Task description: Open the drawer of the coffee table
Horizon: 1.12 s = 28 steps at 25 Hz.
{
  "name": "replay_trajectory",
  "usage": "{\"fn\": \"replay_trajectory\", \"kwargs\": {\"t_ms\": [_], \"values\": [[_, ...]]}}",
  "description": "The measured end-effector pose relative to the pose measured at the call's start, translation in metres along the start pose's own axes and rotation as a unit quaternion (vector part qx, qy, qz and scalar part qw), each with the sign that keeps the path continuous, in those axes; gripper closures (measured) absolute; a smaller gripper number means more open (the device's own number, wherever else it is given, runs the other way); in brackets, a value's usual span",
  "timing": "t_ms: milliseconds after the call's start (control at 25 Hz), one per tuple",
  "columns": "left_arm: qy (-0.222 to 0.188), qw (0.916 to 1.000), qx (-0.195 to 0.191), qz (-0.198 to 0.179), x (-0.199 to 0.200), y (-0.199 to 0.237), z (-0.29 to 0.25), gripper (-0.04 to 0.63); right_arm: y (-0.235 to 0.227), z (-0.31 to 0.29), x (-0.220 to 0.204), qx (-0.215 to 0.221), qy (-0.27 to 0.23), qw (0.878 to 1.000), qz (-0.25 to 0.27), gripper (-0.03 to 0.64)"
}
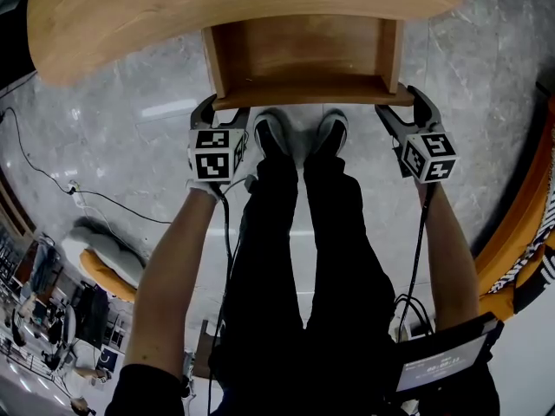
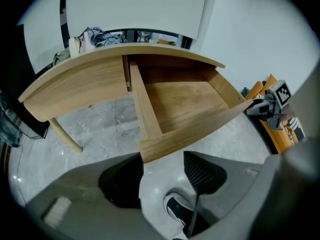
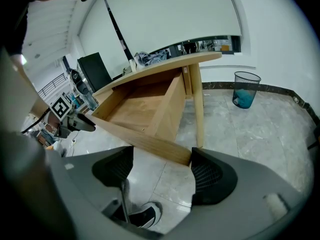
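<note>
- Grey marble floor [image 1: 113, 137] carried a pale wooden coffee table [image 1: 130, 16]; a person stood square to it, shoes [image 1: 271, 133] just below the drawer front.
- Drawer [image 1: 303, 55]: stood well out of the table, empty inside; task judged all but done.
- Left gripper [image 2: 161, 159]: jaws wide apart at the front's left corner, clamping nothing.
- Right gripper [image 3: 162, 154]: likewise wide and empty, at the right corner; one gripper per end, presumably so the drawer would run straight.

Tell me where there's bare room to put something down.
Free: the drawer's bare bottom, inside its walls; the tabletop left of it; the marble floor outside the left gripper. Crowded: below the drawer front, where shoes stand between it and the right gripper.
</note>
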<state>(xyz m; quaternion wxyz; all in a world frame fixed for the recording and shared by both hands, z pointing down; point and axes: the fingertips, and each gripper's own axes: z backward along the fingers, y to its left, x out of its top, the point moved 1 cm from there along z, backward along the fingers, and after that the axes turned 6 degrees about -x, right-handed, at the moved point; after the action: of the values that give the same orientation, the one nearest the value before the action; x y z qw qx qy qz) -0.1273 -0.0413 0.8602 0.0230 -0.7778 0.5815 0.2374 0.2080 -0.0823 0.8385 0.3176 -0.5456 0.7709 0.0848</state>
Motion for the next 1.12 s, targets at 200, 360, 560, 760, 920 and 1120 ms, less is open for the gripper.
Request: {"fn": "replay_trajectory", "kwargs": {"t_ms": [200,360,560,760,920,1120], "values": [[0.002,1.0000,0.001,-0.007,0.001,-0.001,0.001,0.337,0.000,0.003,0.001,-0.006,0.002,1.000,0.001,0.264],[0.033,0.9993,-0.001,-0.019,-0.013,0.000,0.003,0.336,0.006,0.008,-0.009,-0.011,0.017,1.000,-0.011,0.262],[0.043,0.9989,0.015,0.008,-0.029,0.007,0.021,0.336,-0.002,0.036,-0.025,-0.029,0.033,0.998,-0.051,0.273],[0.031,0.9982,0.021,0.048,-0.032,0.011,0.063,0.337,-0.002,0.077,0.009,-0.049,0.006,0.995,-0.087,0.307],[0.003,0.9972,0.004,0.074,-0.011,-0.005,0.108,0.384,0.030,0.107,0.058,-0.030,-0.020,0.995,-0.093,0.350],[-0.073,0.9948,-0.031,0.063,0.066,-0.061,0.170,0.465,0.079,0.143,0.131,0.030,-0.067,0.996,-0.058,0.415]]}}
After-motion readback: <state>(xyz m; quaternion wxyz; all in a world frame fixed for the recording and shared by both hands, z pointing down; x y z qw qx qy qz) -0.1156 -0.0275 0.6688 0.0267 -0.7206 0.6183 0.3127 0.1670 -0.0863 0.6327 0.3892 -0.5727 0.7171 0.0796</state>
